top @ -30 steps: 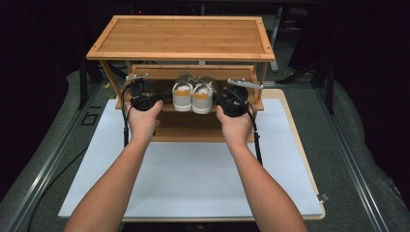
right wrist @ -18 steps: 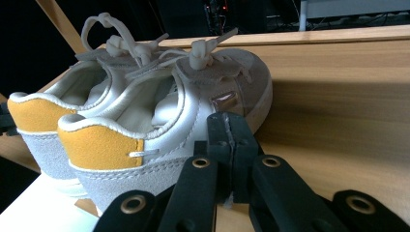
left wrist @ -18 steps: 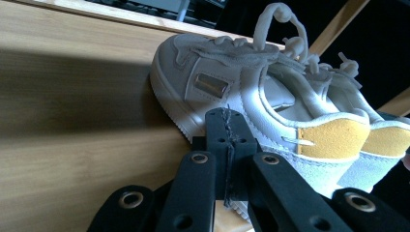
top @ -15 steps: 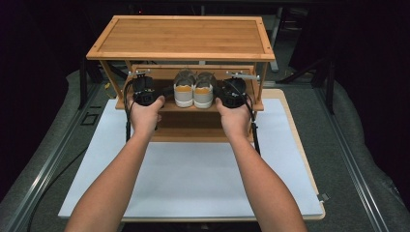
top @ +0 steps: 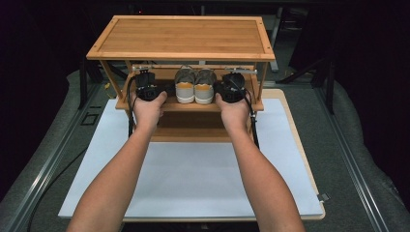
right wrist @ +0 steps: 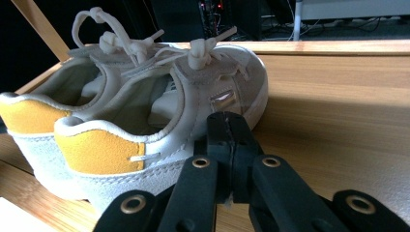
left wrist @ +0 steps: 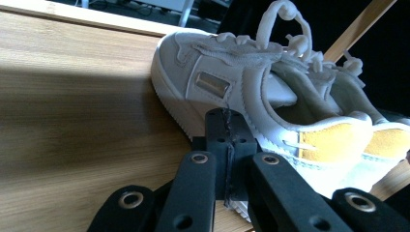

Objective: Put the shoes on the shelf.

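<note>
Left tongs (top: pixel 153 86) and right tongs (top: pixel 227 86), both closed, flank shoes (top: pixel 195 85).

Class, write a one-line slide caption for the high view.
Two hand-held grippers, left gripper and right gripper, flank paired sneakers on a wooden rack's middle shelf.

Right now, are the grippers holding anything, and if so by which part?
Nothing is held. Both the left gripper and right gripper have their jaws shut together, empty, each beside the outer side of a shoe of the pair.

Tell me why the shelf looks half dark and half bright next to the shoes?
In the left gripper view a broad shadow band crosses the shelf beside the shoe; in the right gripper view the shelf shows a sunny strip above a darker one; in the high view the surroundings are black.
</note>
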Motion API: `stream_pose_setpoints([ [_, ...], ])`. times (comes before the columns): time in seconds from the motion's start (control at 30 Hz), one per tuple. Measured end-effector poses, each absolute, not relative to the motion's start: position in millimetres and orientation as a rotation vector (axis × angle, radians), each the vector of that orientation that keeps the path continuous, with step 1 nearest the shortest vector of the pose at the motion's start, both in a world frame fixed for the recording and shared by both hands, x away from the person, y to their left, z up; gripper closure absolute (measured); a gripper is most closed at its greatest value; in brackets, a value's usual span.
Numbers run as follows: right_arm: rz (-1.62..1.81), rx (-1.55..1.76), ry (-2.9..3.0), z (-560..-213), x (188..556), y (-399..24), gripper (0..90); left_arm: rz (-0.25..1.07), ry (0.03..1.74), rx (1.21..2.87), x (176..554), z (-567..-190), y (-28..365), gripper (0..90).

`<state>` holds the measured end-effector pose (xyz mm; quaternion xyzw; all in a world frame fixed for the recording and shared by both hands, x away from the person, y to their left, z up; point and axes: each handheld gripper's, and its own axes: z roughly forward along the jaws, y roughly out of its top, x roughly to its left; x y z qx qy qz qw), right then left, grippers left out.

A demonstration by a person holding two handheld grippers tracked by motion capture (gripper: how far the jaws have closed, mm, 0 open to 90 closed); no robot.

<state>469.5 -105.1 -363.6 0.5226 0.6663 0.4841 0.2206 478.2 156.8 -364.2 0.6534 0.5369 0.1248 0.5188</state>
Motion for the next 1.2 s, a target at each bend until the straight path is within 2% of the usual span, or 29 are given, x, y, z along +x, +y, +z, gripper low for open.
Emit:
stream_pose_setpoints([
  [0.6,1.317,1.485,1.815,-364.8,480.3,-101.0,90.0,0.269,1.329,1.529,492.6,-367.9,157.9,89.8],
  [0.77,1.315,1.484,1.810,-365.1,480.6,-100.9,90.0,0.294,1.317,1.548,491.6,-368.0,157.4,89.7],
  [1.2,1.328,1.472,1.779,-367.6,477.8,-102.3,89.0,0.250,1.322,1.527,488.8,-368.9,166.1,88.7],
])
